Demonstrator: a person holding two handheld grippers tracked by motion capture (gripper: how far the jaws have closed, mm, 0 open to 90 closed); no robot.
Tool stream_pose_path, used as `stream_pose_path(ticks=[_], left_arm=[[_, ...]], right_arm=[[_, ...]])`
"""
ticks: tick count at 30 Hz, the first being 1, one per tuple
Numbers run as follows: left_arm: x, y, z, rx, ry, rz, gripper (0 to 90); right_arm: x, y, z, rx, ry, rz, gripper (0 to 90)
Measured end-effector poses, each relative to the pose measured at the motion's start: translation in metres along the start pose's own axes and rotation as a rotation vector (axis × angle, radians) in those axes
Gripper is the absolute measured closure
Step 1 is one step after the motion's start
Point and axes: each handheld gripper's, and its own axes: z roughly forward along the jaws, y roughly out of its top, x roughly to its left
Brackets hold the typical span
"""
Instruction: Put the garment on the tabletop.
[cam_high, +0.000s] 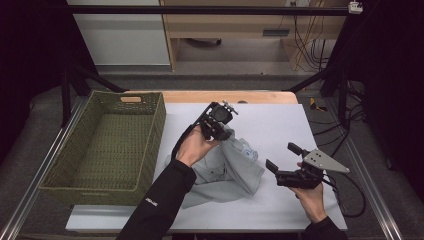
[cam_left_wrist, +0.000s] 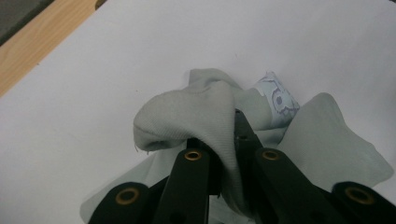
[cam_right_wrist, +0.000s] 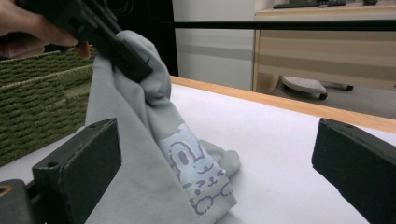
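Left gripper (cam_high: 223, 131) pinching shirt (cam_high: 227, 172) by a fold, rest draped on table (cam_high: 280, 125) near basket (cam_high: 107, 185); right gripper (cam_high: 281, 160) spread, empty. Thin bite could slip, dropping shirt mid-lift

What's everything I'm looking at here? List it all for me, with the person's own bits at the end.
Garment: one, pale grey-green with a printed cartoon patch, crumpled on the table's middle, one end lifted.
Basket: one, olive-green woven, on the table's left side, nothing seen inside.
Table cover: one, white, over a wooden tabletop whose far edge shows.
Cabinet: one, light wood, on the floor beyond the table.
Cables: several, dark, hanging at the far right.
Left claw: one, black, shut on the garment, above the table's middle.
Right claw: one, black with a grey plate, open, right of the garment.
Hands: two, in dark sleeves, from the near edge.
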Motion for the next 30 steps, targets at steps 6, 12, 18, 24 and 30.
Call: stream_pose_path(ticks=[6, 12, 18, 24, 30], left_arm=[[0.001, -0.009, 0.015, 0.022, -0.010, 0.003, 85.7], [0.002, -0.019, 0.023, 0.021, -0.024, -0.003, 84.5], [0.004, -0.023, 0.010, -0.069, -0.014, -0.026, 56.5], [-0.006, -0.029, -0.015, -0.213, 0.076, -0.026, 28.3], [-0.007, -0.041, -0.034, -0.348, 0.067, -0.071, 17.3]], right_arm=[[-0.004, -0.004, -0.001, 0.000, -0.011, 0.010, 1.8], [-0.006, -0.007, -0.001, 0.007, -0.014, 0.006, 1.4], [-0.004, -0.008, 0.000, -0.001, -0.008, 0.007, 0.8], [-0.003, -0.009, 0.001, 0.008, -0.013, 0.013, 0.5], [-0.003, -0.009, 0.002, 0.007, -0.015, 0.015, 0.5]])
